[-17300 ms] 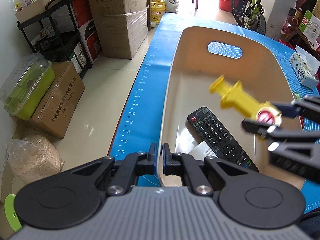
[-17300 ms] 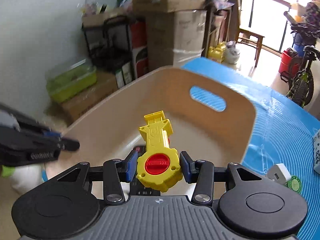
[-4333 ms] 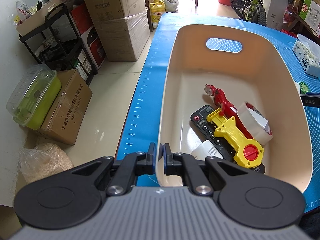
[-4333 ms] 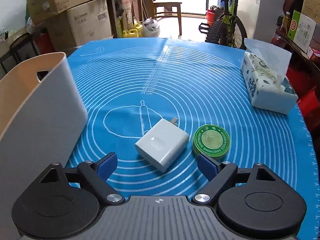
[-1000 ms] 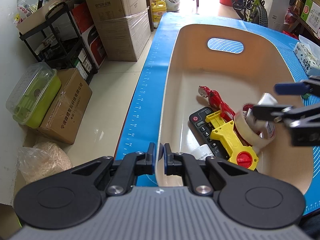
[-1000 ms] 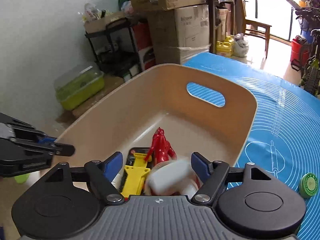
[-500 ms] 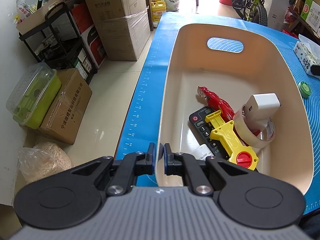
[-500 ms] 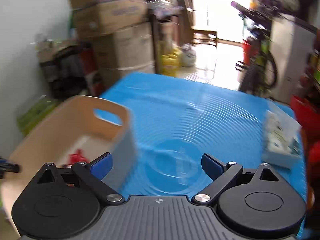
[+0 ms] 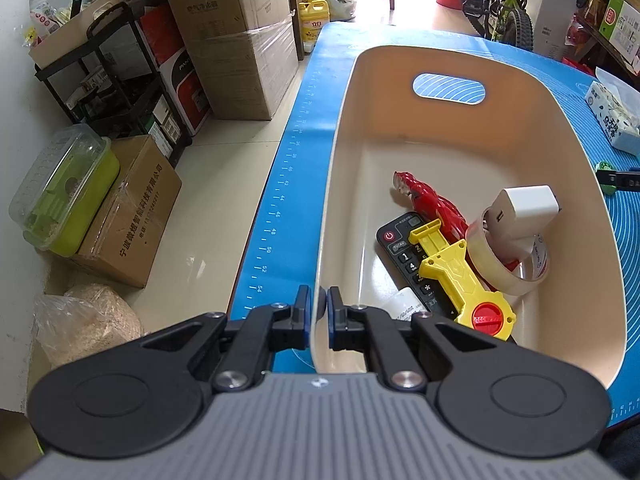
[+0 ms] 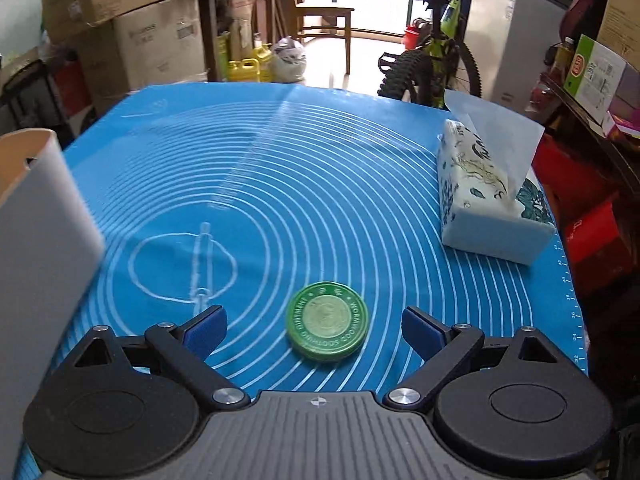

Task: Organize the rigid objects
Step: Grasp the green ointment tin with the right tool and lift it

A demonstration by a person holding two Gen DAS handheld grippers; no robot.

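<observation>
A beige bin (image 9: 560,112) stands on the blue mat. My left gripper (image 9: 319,312) is shut on the bin's near rim. Inside lie a black remote (image 9: 400,248), a yellow toy (image 9: 460,276), a red figure (image 9: 432,204), a tape roll (image 9: 508,276) and a white charger (image 9: 524,208) resting on the tape. My right gripper (image 10: 314,330) is open and empty, low over the mat, with a green round tin (image 10: 327,320) lying between its fingers. The bin's outer wall (image 10: 36,248) shows at the left of the right wrist view.
A tissue pack (image 10: 488,200) lies at the mat's right side, also in the left wrist view (image 9: 612,116). Cardboard boxes (image 9: 236,36), a black rack (image 9: 116,76) and a green lidded box (image 9: 64,196) stand on the floor left of the table. A bicycle (image 10: 432,56) stands behind.
My right gripper has left the bin after letting the white charger go and has swung right and down to the green tin. The left gripper has kept its hold on the bin rim.
</observation>
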